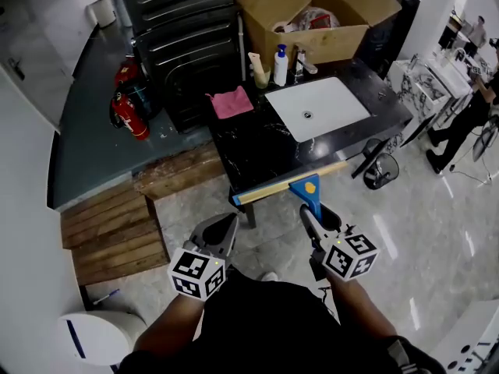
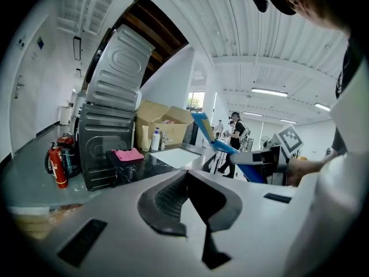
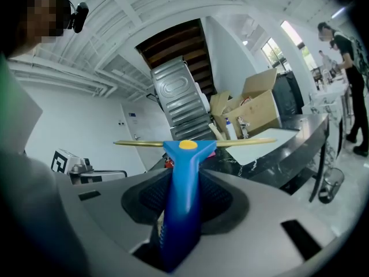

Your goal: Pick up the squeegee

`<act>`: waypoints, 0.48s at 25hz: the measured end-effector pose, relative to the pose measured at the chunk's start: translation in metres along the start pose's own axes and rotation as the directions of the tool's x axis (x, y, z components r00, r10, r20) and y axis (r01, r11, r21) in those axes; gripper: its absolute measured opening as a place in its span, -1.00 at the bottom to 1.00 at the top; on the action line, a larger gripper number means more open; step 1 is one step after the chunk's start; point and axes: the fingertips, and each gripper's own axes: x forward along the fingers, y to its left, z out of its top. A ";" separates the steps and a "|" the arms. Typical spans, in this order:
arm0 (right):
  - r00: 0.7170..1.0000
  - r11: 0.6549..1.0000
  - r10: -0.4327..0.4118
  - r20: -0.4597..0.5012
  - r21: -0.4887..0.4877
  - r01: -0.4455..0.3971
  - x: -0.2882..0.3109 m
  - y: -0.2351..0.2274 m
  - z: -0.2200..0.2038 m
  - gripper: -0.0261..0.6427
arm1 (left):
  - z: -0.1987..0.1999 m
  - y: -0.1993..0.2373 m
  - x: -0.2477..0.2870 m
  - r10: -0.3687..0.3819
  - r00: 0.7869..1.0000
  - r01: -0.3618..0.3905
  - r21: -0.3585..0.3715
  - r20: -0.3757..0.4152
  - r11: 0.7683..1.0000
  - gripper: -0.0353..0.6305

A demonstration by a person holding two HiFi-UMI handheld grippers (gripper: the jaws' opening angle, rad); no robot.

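The squeegee (image 1: 309, 188) has a blue handle and a long yellowish blade that lies crosswise over the front edge of the black counter (image 1: 257, 150). My right gripper (image 1: 316, 218) is shut on the handle, and the blade is lifted off the counter. In the right gripper view the squeegee (image 3: 183, 178) stands between the two dark pads of the right gripper (image 3: 183, 196), blade level at the top. My left gripper (image 1: 223, 229) hangs to the left of it, shut with nothing in it. The left gripper view shows its tips (image 2: 185, 180) meeting, with the squeegee (image 2: 221, 146) off to the right.
On the counter are a white sink (image 1: 316, 107), a pink cloth (image 1: 231, 102), a soap bottle (image 1: 280, 66) and a cardboard box (image 1: 312, 14). A black appliance (image 1: 183, 45), red fire extinguishers (image 1: 129, 115) and wooden pallets (image 1: 117, 232) stand left. People stand far right.
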 end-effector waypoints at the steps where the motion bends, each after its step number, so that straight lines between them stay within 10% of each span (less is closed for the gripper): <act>1: 1.000 1.000 0.003 0.000 0.000 -0.003 0.000 0.001 -0.001 -0.50 | -0.003 -0.002 -0.002 0.003 1.000 -0.003 0.000 -0.005 1.000 -0.84; 12: 1.000 1.000 0.005 0.017 -0.028 -0.005 0.015 0.026 0.004 -0.50 | 0.008 0.004 0.002 -0.051 0.998 0.052 0.026 -0.029 0.998 -0.84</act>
